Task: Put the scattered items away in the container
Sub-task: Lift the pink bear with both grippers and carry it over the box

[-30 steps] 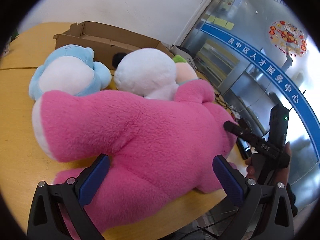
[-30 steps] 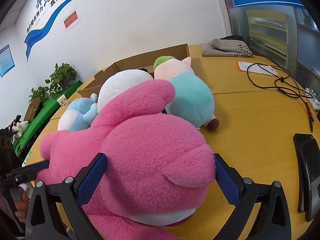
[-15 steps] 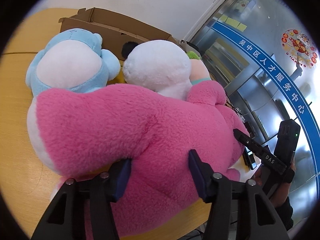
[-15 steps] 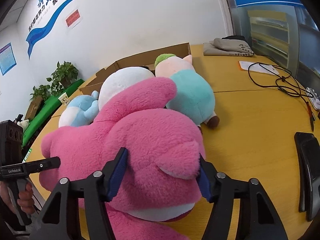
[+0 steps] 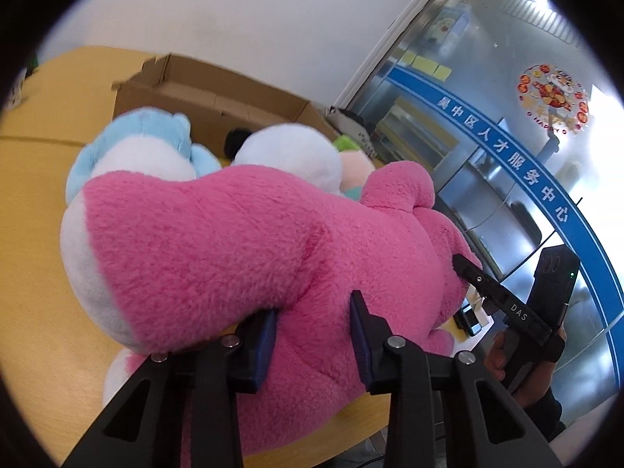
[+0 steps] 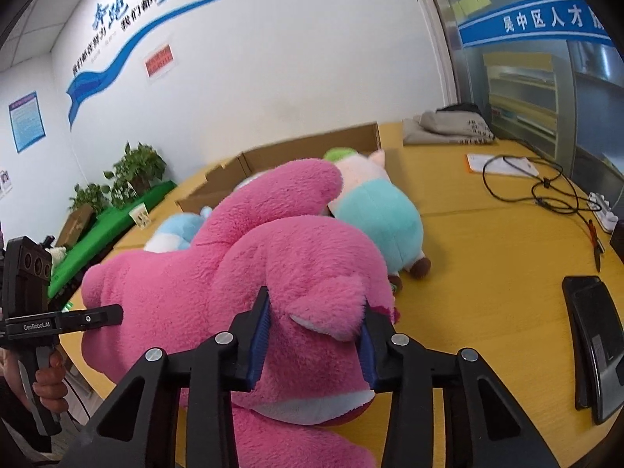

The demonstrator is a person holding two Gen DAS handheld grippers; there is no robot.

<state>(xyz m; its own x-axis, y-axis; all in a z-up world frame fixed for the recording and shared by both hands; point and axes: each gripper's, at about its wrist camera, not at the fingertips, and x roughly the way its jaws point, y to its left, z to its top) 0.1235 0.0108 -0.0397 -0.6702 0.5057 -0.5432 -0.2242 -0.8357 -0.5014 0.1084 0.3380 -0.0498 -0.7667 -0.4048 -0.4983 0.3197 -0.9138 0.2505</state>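
A big pink plush bear (image 5: pixel 241 249) lies across the yellow table (image 6: pixel 499 257). My left gripper (image 5: pixel 312 337) has its blue pads pressed into the fur of the bear's lower body, jaws still closing. At the other end my right gripper (image 6: pixel 312 345) pinches the bear's head (image 6: pixel 312 273), jaws closing too. Behind the bear sit a blue plush (image 5: pixel 136 148), a white plush (image 5: pixel 292 152) and a teal-bodied pig plush (image 6: pixel 374 210). An open cardboard box (image 5: pixel 218 93) stands beyond them, with its inside mostly hidden.
A black device (image 6: pixel 592 335) lies near the table's right edge. A black cable (image 6: pixel 538 187), a white power strip (image 6: pixel 602 218) and papers sit further back, with folded cloth (image 6: pixel 452 124) in the far corner. Potted plants (image 6: pixel 132 175) stand off the table to the left.
Both grippers went from wide open around the pink bear to squeezed into its fur. Both hands have risen a little, and the bear sits higher in the pictures.
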